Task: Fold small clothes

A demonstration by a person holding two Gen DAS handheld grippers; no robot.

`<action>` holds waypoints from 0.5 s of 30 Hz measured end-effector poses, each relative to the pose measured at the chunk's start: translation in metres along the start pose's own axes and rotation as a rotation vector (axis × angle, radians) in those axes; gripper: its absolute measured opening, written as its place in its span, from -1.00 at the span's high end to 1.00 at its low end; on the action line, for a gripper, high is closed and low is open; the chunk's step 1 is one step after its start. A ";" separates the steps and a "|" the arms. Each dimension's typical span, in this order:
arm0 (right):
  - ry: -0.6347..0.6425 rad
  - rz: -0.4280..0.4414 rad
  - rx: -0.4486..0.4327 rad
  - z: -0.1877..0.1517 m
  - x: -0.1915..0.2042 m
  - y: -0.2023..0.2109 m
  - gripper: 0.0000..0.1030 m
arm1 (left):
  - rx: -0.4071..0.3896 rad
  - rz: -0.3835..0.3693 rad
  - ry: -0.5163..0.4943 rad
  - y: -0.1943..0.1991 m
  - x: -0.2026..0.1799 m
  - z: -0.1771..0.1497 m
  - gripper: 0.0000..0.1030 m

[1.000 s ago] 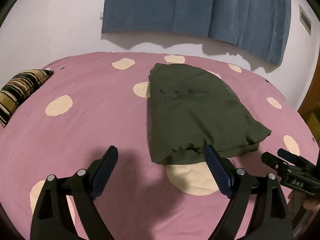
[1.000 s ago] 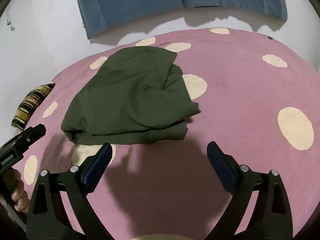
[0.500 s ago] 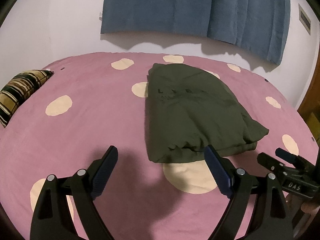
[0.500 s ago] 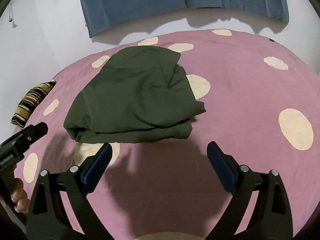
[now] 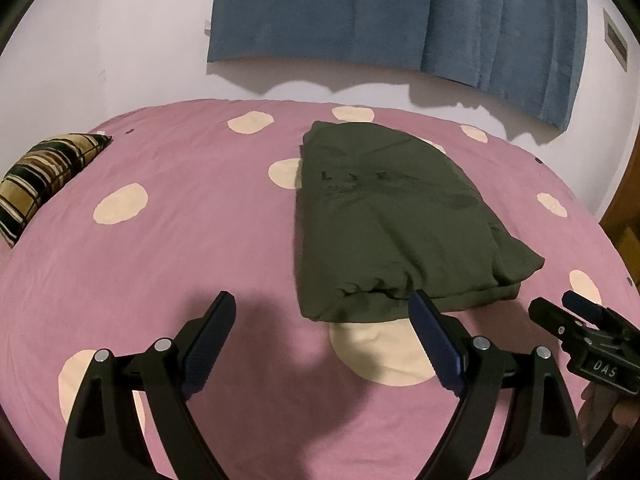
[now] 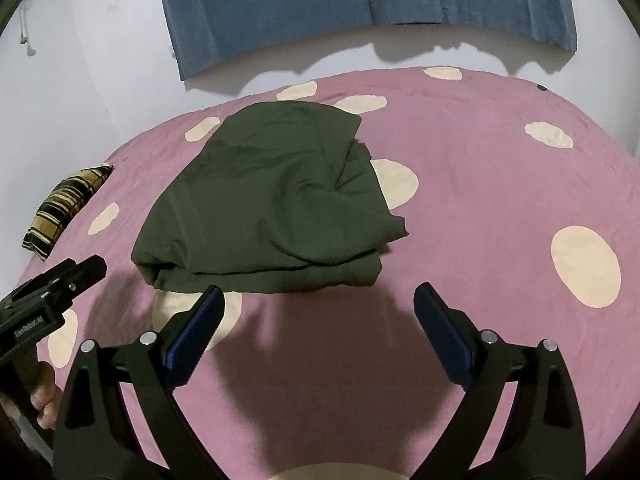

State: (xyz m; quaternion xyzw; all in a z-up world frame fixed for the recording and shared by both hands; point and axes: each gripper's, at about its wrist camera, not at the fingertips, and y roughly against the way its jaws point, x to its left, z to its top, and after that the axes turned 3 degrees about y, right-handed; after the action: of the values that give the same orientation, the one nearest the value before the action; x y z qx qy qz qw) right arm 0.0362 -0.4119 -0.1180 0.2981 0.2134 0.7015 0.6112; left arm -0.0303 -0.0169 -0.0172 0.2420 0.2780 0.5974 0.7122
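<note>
A dark olive green garment (image 5: pixel 384 220) lies folded into a rough rectangle on the pink bed sheet with cream dots (image 5: pixel 168 240). It also shows in the right wrist view (image 6: pixel 264 208), with layered folds at its right edge. My left gripper (image 5: pixel 322 320) is open and empty, just short of the garment's near edge. My right gripper (image 6: pixel 320 304) is open and empty, just in front of the garment's near edge. Each gripper shows in the other's view, the right one (image 5: pixel 588 340) and the left one (image 6: pixel 52 300).
A striped brown and black pillow (image 5: pixel 44 180) lies at the bed's left edge. A blue cloth (image 5: pixel 400 16) hangs on the white wall behind the bed. A wooden piece of furniture (image 5: pixel 624 224) stands at the right.
Both grippers have drawn back slightly from the garment and stay open. The garment lies still.
</note>
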 end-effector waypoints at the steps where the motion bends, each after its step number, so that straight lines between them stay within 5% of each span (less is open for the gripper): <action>1: 0.000 0.000 0.003 0.000 0.000 -0.001 -0.85 | 0.000 -0.002 -0.001 0.000 0.000 0.000 -0.69; 15: 0.004 0.000 0.017 0.000 -0.004 -0.005 -0.85 | 0.003 -0.009 -0.009 0.000 -0.001 -0.003 -0.69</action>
State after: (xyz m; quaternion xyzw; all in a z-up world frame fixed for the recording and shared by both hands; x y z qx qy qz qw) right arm 0.0400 -0.4154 -0.1217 0.3019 0.2206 0.7004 0.6080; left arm -0.0324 -0.0177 -0.0196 0.2445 0.2770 0.5926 0.7158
